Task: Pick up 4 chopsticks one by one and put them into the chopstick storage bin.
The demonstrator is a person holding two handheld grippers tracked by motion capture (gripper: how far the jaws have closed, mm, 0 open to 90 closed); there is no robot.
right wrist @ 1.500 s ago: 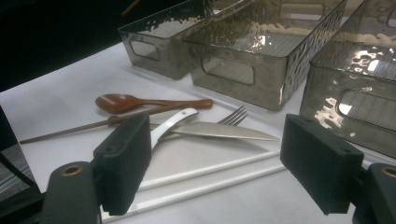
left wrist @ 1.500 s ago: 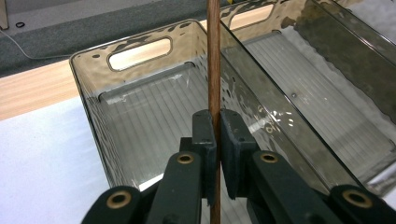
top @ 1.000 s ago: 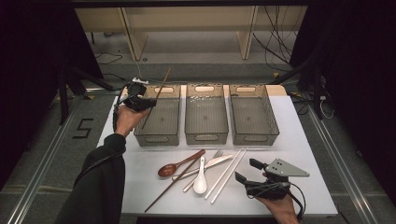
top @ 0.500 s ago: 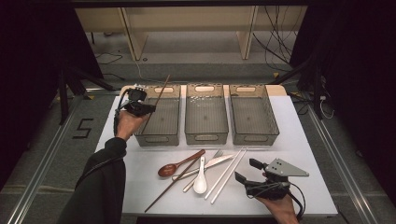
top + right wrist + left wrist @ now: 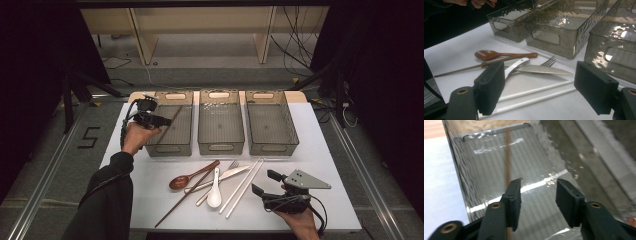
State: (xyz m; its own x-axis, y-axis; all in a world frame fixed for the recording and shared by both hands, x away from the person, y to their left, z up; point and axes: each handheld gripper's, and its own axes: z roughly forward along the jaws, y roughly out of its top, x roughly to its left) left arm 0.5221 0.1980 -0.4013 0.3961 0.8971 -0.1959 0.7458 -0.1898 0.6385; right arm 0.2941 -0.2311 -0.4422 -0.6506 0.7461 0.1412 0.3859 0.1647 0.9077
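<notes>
Counted three bins (image 5: 221,125) in a row. One brown chopstick (image 5: 167,125) in left bin (image 5: 186,131). Left gripper (image 5: 161,120) above it, jaws parted, empty. On table (image 5: 330,150): one wooden spoon (image 5: 190,176), one brown chopstick (image 5: 187,195), one white spoon (image 5: 215,192), one fork (image 5: 227,170), one knife (image 5: 225,176), two white chopsticks (image 5: 245,187). Right gripper (image 5: 264,182) wide, empty.

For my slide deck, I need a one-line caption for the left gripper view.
Open left tongs above a clear bin, a brown chopstick lying inside.
</notes>
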